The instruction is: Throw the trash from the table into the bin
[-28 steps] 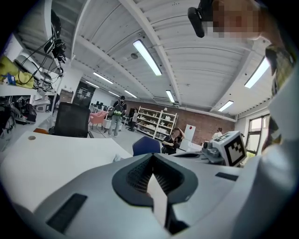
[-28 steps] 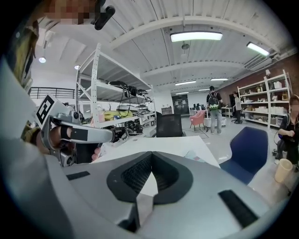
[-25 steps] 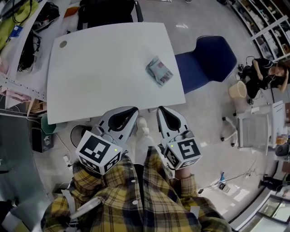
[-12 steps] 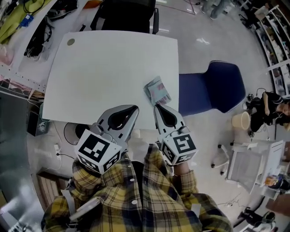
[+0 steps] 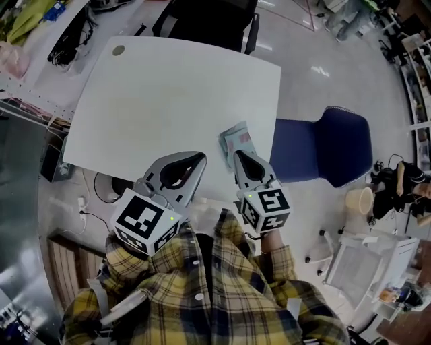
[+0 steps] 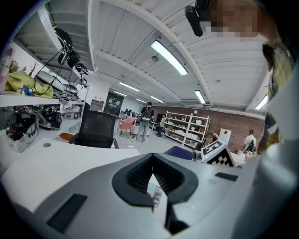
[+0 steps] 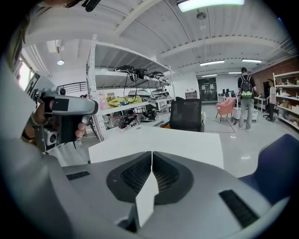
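Two arms in a yellow plaid shirt reach forward over the near edge of the white rectangular surface, both pointing a little downward. The grey left tongs hang over that edge around its middle, jaws together on nothing. The grey right tongs sit by the near right corner, jaws pressed together and empty. Their tips are just beside the crumpled pale printed wrapper, which lies near the right edge; contact cannot be told. A dark blue chair stands off the right edge, and a black office chair stands at the far edge.
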The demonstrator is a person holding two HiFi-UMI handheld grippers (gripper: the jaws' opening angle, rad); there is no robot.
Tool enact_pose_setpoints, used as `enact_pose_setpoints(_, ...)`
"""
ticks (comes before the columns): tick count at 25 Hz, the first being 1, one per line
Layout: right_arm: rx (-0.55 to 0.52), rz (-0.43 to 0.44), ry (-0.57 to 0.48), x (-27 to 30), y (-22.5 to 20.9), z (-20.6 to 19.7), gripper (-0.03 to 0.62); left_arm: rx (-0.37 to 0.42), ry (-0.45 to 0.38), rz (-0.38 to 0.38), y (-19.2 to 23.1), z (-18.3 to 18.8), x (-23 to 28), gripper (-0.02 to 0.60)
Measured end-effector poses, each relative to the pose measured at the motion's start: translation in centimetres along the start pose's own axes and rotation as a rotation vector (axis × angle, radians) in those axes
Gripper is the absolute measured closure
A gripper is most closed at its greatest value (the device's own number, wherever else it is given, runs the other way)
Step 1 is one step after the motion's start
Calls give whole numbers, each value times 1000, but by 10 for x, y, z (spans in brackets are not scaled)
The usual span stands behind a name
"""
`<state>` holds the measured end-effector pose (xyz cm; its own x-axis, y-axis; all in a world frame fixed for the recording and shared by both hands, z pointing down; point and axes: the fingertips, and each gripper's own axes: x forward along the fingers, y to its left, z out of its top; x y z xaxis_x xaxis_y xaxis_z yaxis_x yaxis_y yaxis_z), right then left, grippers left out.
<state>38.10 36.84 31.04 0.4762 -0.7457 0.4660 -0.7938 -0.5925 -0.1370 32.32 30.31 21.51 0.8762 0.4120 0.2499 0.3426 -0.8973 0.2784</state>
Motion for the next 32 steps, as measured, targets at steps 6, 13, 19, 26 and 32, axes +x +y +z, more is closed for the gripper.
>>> enact_pose_setpoints(6,40,-9,73,21,-15,-15,594,-12,1,12,18,7,10,574)
enact_pose_setpoints(13,52,-21,166,48,-29,-38,529,-51,1,58,41,3,1,574)
enact_pose_setpoints(19,48,-28,255,72,-34,-64,493,-81,8,98,58,-7,-12,574)
enact_pose_setpoints(26,51,-51,331,94,-42,-88,493,-118,23,148,75,-16,-28,574)
enact_pose_setpoints(32,64,-65,404,103,-48,-112,493,-141,30,180,83,-23,-39,574)
